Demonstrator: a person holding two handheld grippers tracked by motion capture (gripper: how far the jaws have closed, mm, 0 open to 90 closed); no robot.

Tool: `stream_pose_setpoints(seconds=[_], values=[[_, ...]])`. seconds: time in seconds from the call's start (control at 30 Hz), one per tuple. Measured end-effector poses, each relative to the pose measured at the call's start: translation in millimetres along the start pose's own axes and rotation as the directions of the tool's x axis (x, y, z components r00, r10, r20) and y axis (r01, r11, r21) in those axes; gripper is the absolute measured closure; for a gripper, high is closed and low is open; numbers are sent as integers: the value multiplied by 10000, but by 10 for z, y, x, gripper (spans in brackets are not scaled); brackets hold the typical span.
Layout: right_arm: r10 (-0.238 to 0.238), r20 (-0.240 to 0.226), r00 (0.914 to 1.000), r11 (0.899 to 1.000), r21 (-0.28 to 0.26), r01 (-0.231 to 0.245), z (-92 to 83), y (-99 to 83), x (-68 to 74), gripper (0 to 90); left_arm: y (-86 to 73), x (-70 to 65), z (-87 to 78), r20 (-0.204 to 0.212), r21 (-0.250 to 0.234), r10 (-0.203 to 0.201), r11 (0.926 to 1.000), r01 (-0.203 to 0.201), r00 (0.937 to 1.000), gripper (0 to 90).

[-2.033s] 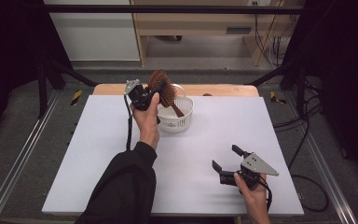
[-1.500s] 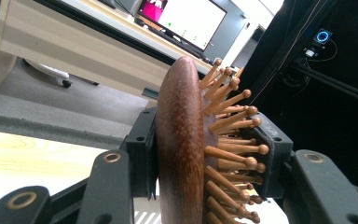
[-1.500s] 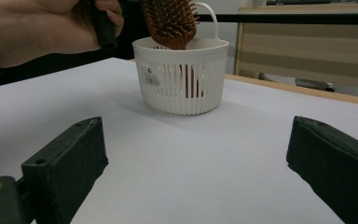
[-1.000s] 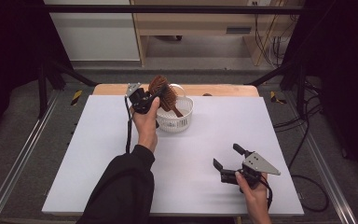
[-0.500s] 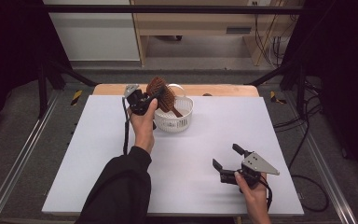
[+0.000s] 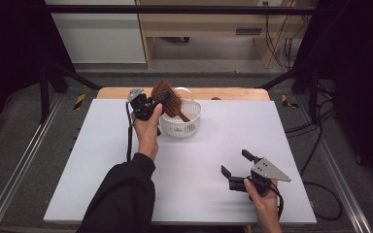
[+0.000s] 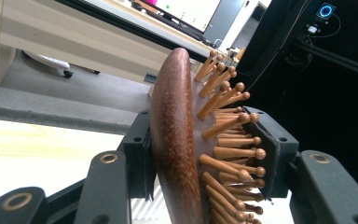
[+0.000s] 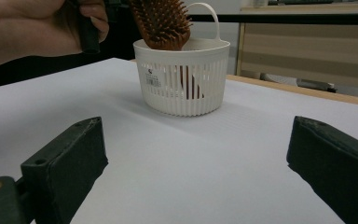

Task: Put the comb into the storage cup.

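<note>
A brown wooden hairbrush (image 6: 166, 98) stands tilted over a white slatted basket (image 6: 180, 125) at the back of the table, its handle down inside the basket. My left gripper (image 6: 155, 101) is shut on the brush head. In the left gripper view the brush (image 7: 175, 140) sits edge-on between the two pads, its bristles against the right pad. My right gripper (image 6: 235, 162) rests open on the table at the front right, with nothing between its jaws. In the right gripper view the basket (image 8: 182, 88) and the brush (image 8: 161, 21) are farther off, with the other hand (image 8: 32, 28) to the left.
A white board (image 6: 102, 160) covers the table, and a wooden edge (image 6: 233, 93) shows behind it. Metal frame rails run along both sides. The basket has a thin loop handle (image 8: 209, 11). Cables trail on the floor at the right.
</note>
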State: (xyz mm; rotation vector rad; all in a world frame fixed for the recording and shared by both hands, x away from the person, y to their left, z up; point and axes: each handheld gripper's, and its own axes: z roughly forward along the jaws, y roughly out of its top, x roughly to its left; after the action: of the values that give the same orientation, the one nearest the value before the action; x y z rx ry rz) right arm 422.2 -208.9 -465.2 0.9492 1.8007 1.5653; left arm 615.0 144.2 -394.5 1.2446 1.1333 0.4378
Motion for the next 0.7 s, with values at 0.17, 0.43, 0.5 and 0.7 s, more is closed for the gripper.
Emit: stream_pose_setpoints(seconds=[0.17, 0.43, 0.5, 0.7], values=[[-10, -2, 10000, 10000, -19, 10, -7, 3, 5, 47, -7, 13, -18, 42, 26, 68, 10000, -68, 10000, 485], [-22, -25, 10000, 10000, 6, 22, 2, -1, 7, 47, -15, 48, -40, 53, 56, 35, 10000, -35, 10000, 483], [-12, -18, 10000, 10000, 5, 12, 3, -1, 6, 47, -17, 59, -42, 51, 49, 12, 10000, -13, 10000, 482], [-29, -18, 10000, 10000, 26, 29, 7, -4, 7, 47, -21, 86, -49, 85, 79, -7, 10000, 6, 10000, 480]])
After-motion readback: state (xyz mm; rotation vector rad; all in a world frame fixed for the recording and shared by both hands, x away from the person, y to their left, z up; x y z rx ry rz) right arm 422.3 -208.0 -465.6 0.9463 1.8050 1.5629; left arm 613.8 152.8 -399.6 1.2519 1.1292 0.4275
